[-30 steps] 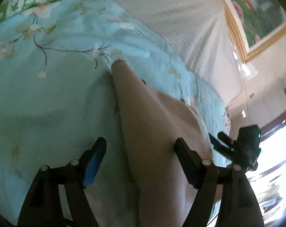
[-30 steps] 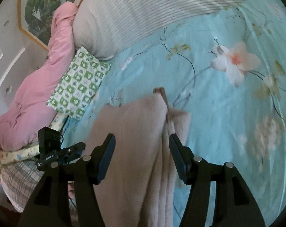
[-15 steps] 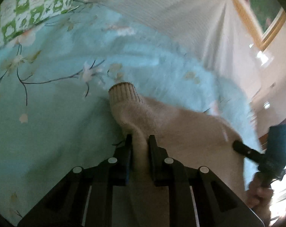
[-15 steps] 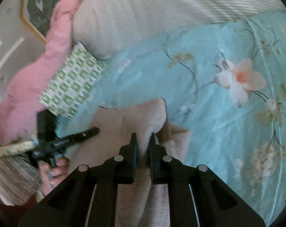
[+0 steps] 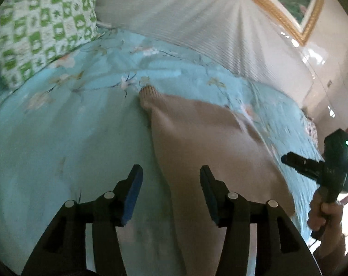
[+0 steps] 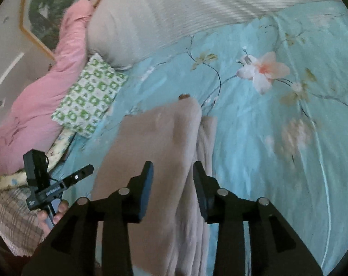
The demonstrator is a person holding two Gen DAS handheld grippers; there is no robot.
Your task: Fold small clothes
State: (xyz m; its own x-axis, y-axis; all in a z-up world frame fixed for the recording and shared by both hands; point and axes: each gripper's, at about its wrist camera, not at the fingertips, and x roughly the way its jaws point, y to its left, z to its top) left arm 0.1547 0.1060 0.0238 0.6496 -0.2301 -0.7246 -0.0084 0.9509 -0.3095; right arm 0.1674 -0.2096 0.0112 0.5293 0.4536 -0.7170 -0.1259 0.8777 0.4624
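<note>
**Beige garment laid on the floral sheet, both claws spread**

Beige garment (image 5: 210,142) is seen lying flat on the turquoise floral bedsheet (image 5: 65,133), folded lengthwise. Its long axis runs away from both cameras toward the striped pillow (image 5: 197,16), and a ribbed cuff (image 5: 148,92) points that way at the far end. The left gripper (image 5: 170,192) is held spread wide above the near part of the cloth; nothing is pinched between its blue pads. The right gripper (image 6: 172,187) is likewise spread, less widely, over the folded edge, and no cloth is gripped. In the right wrist view, a green checked cushion (image 6: 88,96) and a pink quilt (image 6: 40,101) are seen to the left.
</note>
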